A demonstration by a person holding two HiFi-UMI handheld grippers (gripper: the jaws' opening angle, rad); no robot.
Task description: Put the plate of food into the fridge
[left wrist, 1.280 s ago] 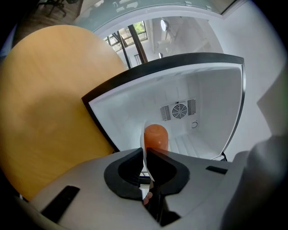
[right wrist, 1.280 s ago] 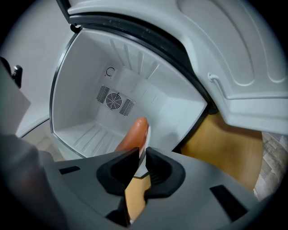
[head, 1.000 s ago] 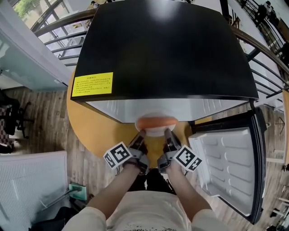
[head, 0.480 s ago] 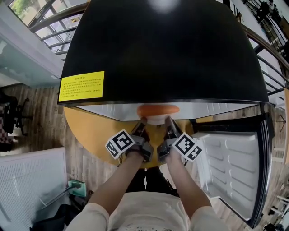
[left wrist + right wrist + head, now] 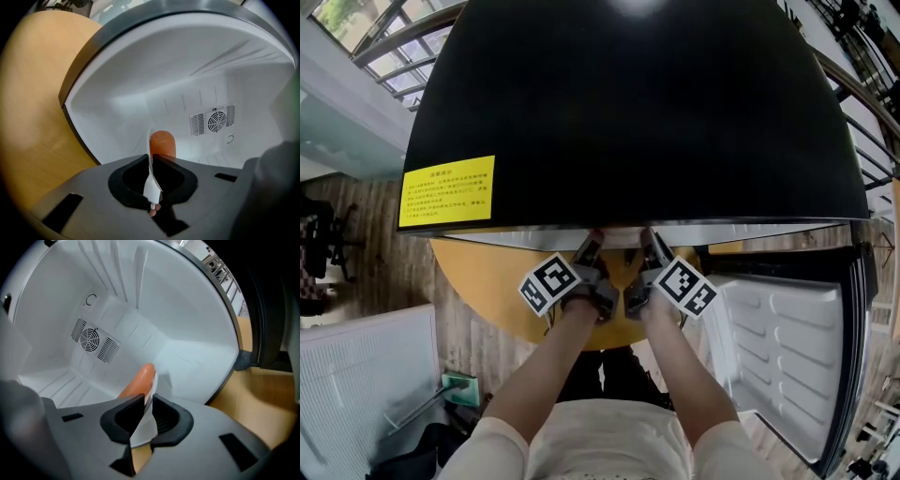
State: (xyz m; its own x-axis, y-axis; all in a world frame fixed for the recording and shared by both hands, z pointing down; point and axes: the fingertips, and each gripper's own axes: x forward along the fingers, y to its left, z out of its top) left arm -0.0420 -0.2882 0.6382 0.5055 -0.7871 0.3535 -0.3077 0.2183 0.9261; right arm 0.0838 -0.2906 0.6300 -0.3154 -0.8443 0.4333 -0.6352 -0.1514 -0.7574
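A white plate (image 5: pixel 150 176) carrying an orange piece of food (image 5: pixel 161 143) is held by its rim from both sides. My left gripper (image 5: pixel 151 161) is shut on the plate's left rim. My right gripper (image 5: pixel 146 401) is shut on the plate (image 5: pixel 143 425) at the right rim, with the food (image 5: pixel 138 380) just beyond. Both views look into the white inside of the fridge (image 5: pixel 201 75). In the head view the left gripper (image 5: pixel 590 244) and right gripper (image 5: pixel 645 240) reach under the fridge's black top (image 5: pixel 637 112), which hides the plate.
The fridge door (image 5: pixel 778 347) stands open at the right, its white shelves facing in. A fan vent (image 5: pixel 213 119) sits on the back wall. The fridge stands on a round yellow table (image 5: pixel 487 272). A yellow label (image 5: pixel 447 190) is on the fridge top. Railings run behind.
Both grippers have carried the plate forward into the fridge. The orange food and plate, seen before at the opening, are now hidden under the black top in the head view.
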